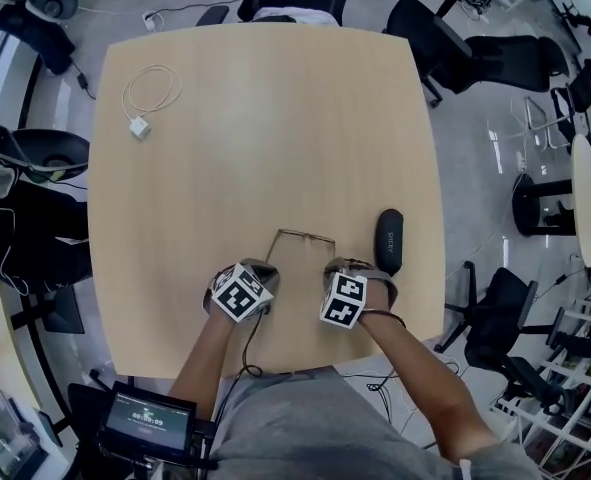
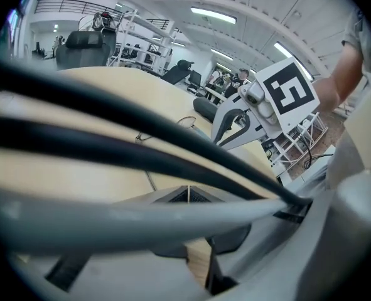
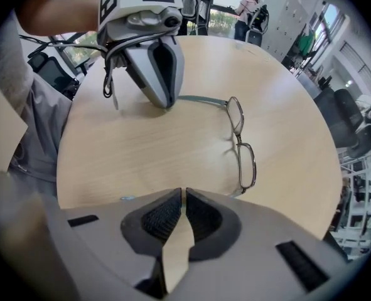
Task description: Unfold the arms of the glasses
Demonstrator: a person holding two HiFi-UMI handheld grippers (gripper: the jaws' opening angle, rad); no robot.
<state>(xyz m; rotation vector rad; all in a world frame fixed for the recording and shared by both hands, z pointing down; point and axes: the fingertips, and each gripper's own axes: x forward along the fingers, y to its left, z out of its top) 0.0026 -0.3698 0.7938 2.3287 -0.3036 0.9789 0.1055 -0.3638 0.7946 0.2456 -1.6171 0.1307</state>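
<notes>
Thin metal-framed glasses point(image 1: 305, 235) lie on the wooden table point(image 1: 265, 118) just ahead of both grippers. My left gripper point(image 1: 265, 266) is shut on the end of one arm point(image 3: 201, 99), which runs straight out from the frame's front. In the left gripper view that arm point(image 2: 149, 179) leads into the closed pads point(image 2: 186, 190), partly behind dark cables. My right gripper point(image 3: 182, 193) points straight down beside the other hinge with its pads together. The second arm passes out of sight behind its tips, and I cannot tell if it is gripped. Both lenses point(image 3: 247, 165) face away from me.
A black glasses case point(image 1: 389, 240) lies right of the right gripper. A white charger with a coiled cable point(image 1: 140, 126) sits at the far left of the table. Office chairs point(image 1: 475, 53) stand around the table, and its near edge is close to my body.
</notes>
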